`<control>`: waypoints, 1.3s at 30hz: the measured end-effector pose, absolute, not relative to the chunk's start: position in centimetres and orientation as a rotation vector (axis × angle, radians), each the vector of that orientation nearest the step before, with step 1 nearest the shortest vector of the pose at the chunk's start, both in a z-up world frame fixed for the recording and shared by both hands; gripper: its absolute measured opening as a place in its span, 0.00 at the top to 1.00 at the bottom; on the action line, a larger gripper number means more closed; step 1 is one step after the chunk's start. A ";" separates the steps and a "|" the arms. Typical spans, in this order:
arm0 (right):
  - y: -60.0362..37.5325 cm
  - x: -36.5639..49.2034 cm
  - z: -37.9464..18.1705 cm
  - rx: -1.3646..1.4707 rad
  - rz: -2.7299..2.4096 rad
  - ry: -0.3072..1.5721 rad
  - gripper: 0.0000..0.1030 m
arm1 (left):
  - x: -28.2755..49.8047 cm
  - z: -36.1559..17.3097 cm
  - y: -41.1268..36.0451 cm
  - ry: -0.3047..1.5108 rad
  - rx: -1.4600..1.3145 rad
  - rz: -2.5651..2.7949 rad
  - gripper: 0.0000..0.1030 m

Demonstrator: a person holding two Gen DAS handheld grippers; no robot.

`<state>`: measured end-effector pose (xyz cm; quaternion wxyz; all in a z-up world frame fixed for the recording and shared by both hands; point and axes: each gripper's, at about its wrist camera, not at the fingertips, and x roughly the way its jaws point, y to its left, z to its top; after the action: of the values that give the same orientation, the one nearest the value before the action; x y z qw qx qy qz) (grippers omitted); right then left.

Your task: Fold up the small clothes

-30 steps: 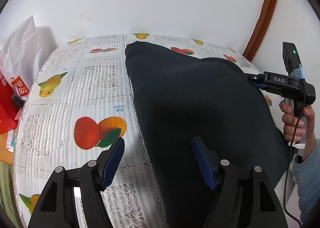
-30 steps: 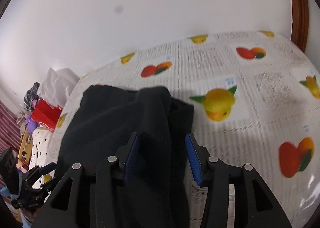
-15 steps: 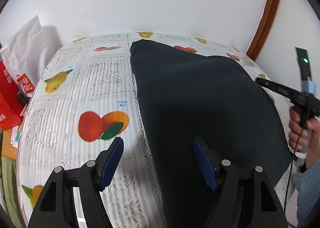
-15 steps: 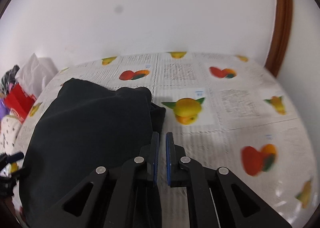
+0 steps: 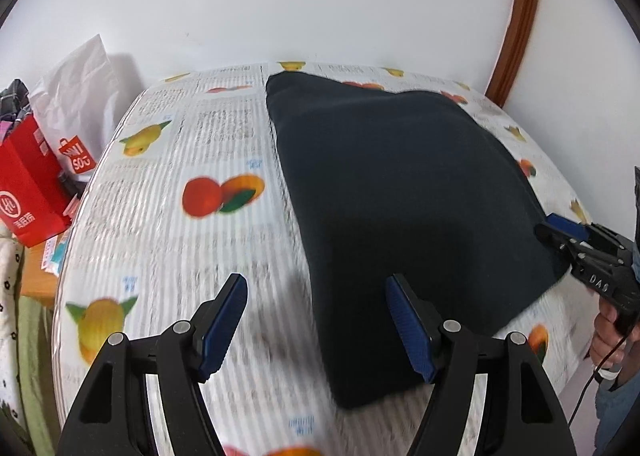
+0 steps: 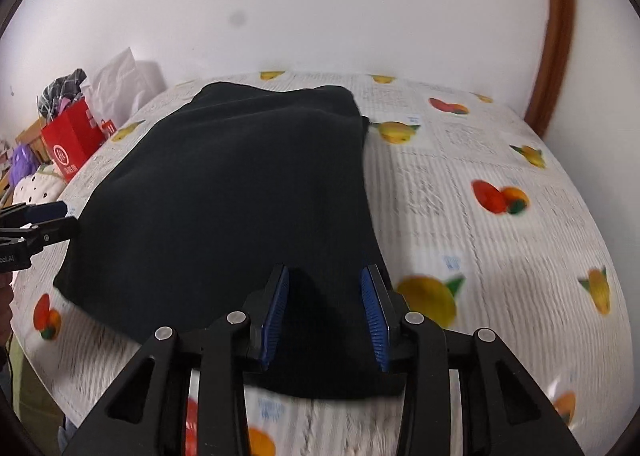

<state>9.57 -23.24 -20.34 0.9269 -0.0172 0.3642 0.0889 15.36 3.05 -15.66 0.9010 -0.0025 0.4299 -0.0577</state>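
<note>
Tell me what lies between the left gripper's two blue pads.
In the left wrist view, the left gripper stands open: between its pads lie bare fruit-print tablecloth on the left and the left edge of the dark garment on the right.

left tongs (image 5: 316,320): spread wide | right tongs (image 6: 326,312): parted (both empty)

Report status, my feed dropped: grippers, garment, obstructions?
Left gripper open, right gripper open, neither holding. Black garment flat on fruit-print tablecloth. Nothing blocking.
</note>
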 end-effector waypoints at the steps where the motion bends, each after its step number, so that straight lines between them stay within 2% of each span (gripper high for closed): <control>1: -23.6 8.8 -20.5 -0.028 0.183 0.752 0.63 | 14.8 -15.9 3.1 0.897 -0.002 -0.121 0.33; 9: -25.4 5.1 -22.1 -0.018 0.178 0.790 0.59 | 11.2 -18.5 3.6 0.955 0.006 -0.151 0.31; 17: -24.2 5.5 -24.3 -0.015 0.213 0.876 0.57 | 10.9 -20.5 2.3 0.967 0.066 -0.134 0.30; 39: -22.0 14.1 -23.9 0.104 0.203 0.834 0.56 | 21.2 -20.0 2.7 0.959 -0.015 -0.087 0.29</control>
<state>14.09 -21.98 -23.89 0.9079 0.0502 0.4043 0.0983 21.15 2.70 -19.99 0.8863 -0.0071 0.4612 -0.0417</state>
